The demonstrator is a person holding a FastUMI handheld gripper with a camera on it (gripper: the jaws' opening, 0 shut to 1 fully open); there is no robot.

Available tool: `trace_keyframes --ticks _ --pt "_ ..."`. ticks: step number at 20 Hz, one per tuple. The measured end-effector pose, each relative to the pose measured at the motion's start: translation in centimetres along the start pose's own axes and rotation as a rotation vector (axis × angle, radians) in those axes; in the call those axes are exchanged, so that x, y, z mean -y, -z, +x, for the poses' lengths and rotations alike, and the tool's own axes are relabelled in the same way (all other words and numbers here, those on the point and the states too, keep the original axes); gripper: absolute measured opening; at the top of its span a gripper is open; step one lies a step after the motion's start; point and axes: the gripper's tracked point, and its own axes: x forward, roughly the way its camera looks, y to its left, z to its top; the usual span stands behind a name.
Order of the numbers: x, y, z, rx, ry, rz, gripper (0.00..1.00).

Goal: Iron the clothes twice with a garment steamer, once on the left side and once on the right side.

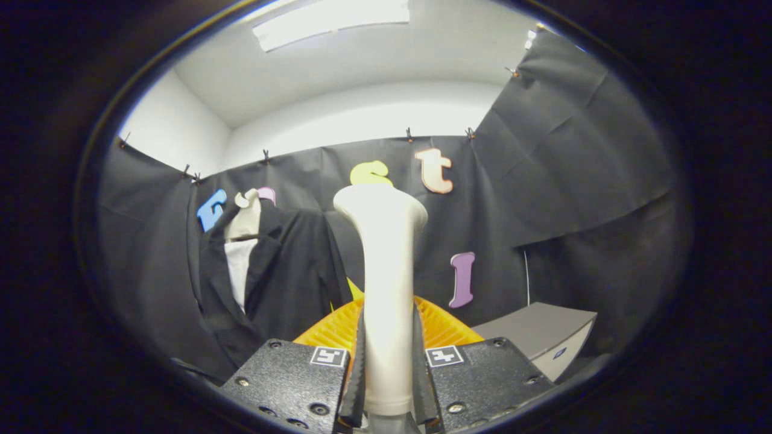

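Observation:
A white garment steamer [386,283] stands upright between my fingers, its flared head rising well above them. My gripper [388,355] is shut on the steamer's handle, with both pads pressing its sides. Beyond and to the left of the steamer hangs a black jacket [283,283] on a pale mannequin neck [246,220], with a white shirt panel [238,268] showing between its lapels. The jacket hangs against the booth's black cloth wall.
An orange ribbed tray or rack [443,328] lies just behind the fingers, partly hidden by the steamer. A grey box [543,334] sits to the right of it. Black cloth [573,181] closes the booth on the back and right sides.

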Motion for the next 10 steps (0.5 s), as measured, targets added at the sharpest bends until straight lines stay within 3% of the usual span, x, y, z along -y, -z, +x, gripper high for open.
trace_keyframes --ticks 6,10 --pt "-9.0 -2.0 2.2 0.090 -0.145 -0.068 0.34" --pt "-12.6 -1.4 4.6 0.101 -0.199 -0.098 0.34"
